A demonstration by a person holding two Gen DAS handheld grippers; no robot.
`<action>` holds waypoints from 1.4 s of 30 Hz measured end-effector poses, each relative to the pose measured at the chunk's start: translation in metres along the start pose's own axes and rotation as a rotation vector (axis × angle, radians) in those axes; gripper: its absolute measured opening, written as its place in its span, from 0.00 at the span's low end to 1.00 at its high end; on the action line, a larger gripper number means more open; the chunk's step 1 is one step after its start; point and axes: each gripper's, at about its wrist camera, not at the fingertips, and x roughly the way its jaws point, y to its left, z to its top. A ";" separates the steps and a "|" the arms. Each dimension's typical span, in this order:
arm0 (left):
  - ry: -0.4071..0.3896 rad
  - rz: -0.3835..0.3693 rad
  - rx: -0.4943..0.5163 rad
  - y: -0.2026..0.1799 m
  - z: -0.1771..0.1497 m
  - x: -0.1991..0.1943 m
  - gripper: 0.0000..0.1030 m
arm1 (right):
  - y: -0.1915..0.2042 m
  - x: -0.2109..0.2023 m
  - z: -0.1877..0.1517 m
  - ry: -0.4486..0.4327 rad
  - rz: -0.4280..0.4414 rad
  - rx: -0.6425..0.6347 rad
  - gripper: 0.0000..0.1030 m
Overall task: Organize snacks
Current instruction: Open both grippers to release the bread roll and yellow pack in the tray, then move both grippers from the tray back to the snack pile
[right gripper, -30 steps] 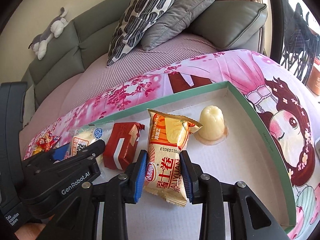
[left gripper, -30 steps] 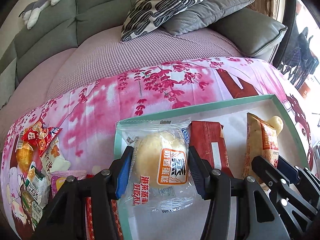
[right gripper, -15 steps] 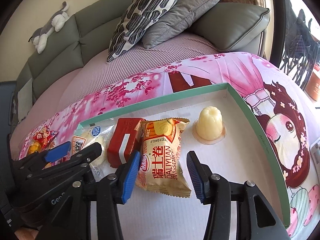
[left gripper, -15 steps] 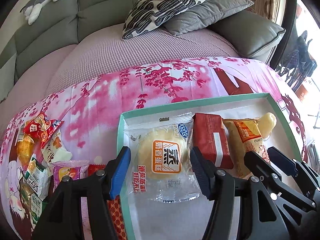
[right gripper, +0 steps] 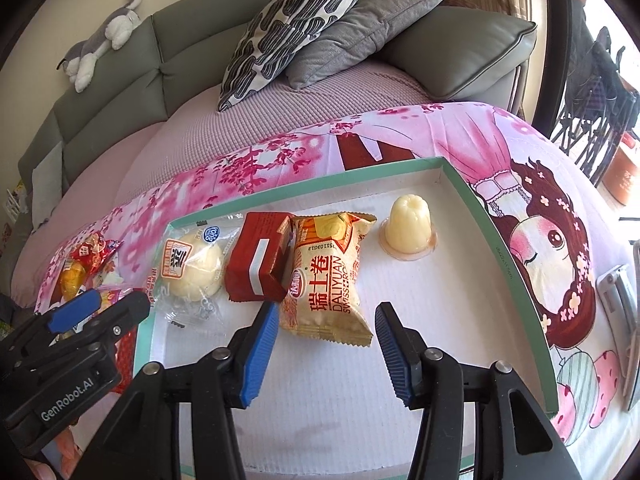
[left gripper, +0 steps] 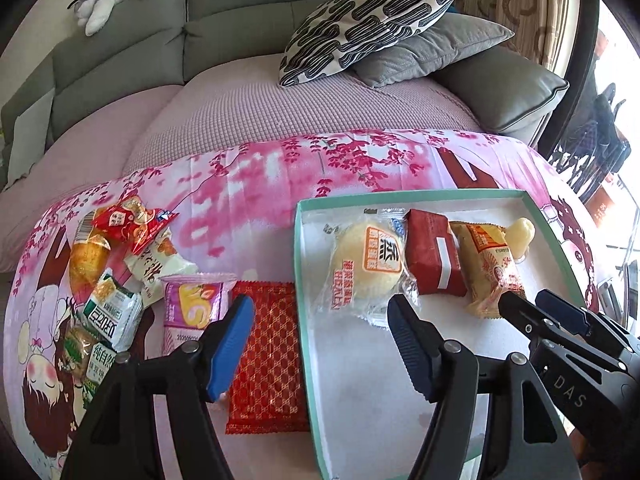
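Observation:
A green-rimmed white tray (left gripper: 301, 264) (right gripper: 496, 236) holds a row: a steamed cake in clear wrap (left gripper: 370, 266) (right gripper: 192, 266), a red packet (left gripper: 434, 256) (right gripper: 260, 262), a Swiss roll pack (left gripper: 490, 268) (right gripper: 326, 276) and a jelly cup (left gripper: 520, 236) (right gripper: 408, 222). My left gripper (left gripper: 320, 340) is open and empty, straddling the tray's left rim, short of the cake. My right gripper (right gripper: 326, 352) is open and empty just in front of the Swiss roll pack. Loose snacks lie left of the tray, among them a red patterned packet (left gripper: 266, 360) and a pink one (left gripper: 194, 308).
Several more snack packs (left gripper: 116, 268) are piled at the far left on the pink printed cloth (left gripper: 248, 184). A grey sofa with cushions (left gripper: 372, 20) stands behind. A metal object (right gripper: 622, 312) lies right of the tray.
Both grippers let go, opened wide and drew back. The cake and the Swiss roll pack now lie free in the tray. The left gripper shifted left over the tray's rim.

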 end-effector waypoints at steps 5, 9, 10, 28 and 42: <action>0.005 0.013 -0.031 0.012 -0.012 -0.001 0.71 | 0.001 0.004 -0.008 0.033 -0.024 0.006 0.52; -0.003 0.019 -0.065 0.019 -0.014 0.003 0.82 | 0.007 0.006 -0.010 0.037 -0.034 -0.019 0.67; -0.002 0.020 -0.069 0.021 -0.015 0.004 0.82 | 0.009 0.006 -0.010 0.035 -0.038 -0.024 0.71; -0.054 0.068 -0.144 0.048 -0.025 0.000 0.97 | 0.033 0.006 -0.018 0.007 -0.060 -0.124 1.00; -0.071 0.051 -0.191 0.084 -0.030 -0.018 0.97 | 0.060 0.000 -0.021 -0.034 -0.018 -0.156 1.00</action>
